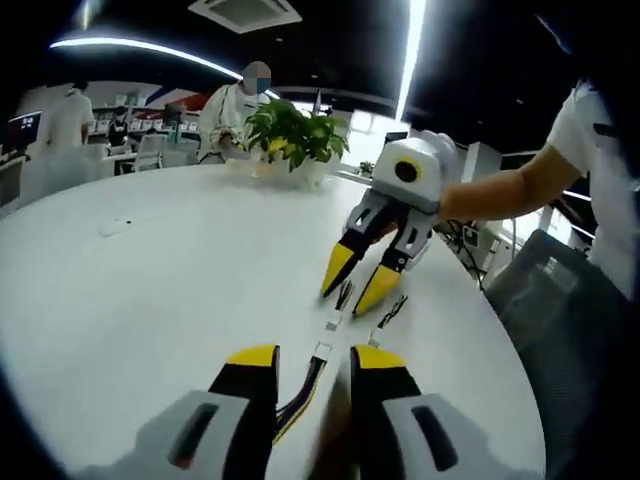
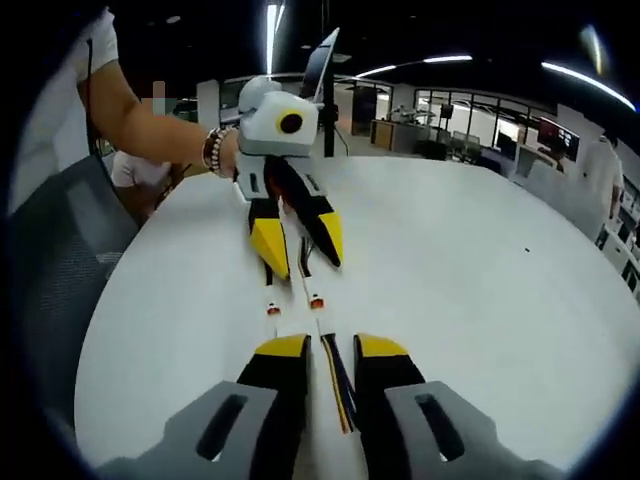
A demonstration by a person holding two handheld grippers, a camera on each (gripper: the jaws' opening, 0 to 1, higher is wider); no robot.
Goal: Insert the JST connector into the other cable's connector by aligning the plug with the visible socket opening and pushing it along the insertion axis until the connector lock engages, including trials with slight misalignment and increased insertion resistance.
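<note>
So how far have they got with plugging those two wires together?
Done: each tongs has hold of a cable, the left tongs on the yellow-black cable, the right tongs on its own cable. In hand: the two are facing each other over the white table, lining up. Left: the white connector ends are apart, so mating and locking remain.

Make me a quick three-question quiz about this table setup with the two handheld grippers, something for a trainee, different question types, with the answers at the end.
1. True or false: the potted plant stands on the white table.
2. What lies between the jaws of the right gripper? A) a cable B) a screwdriver C) a cup
3. Fill in: the left gripper and the right gripper point ___ each other.

Key: 1 true; 2 A; 3 toward.
</note>
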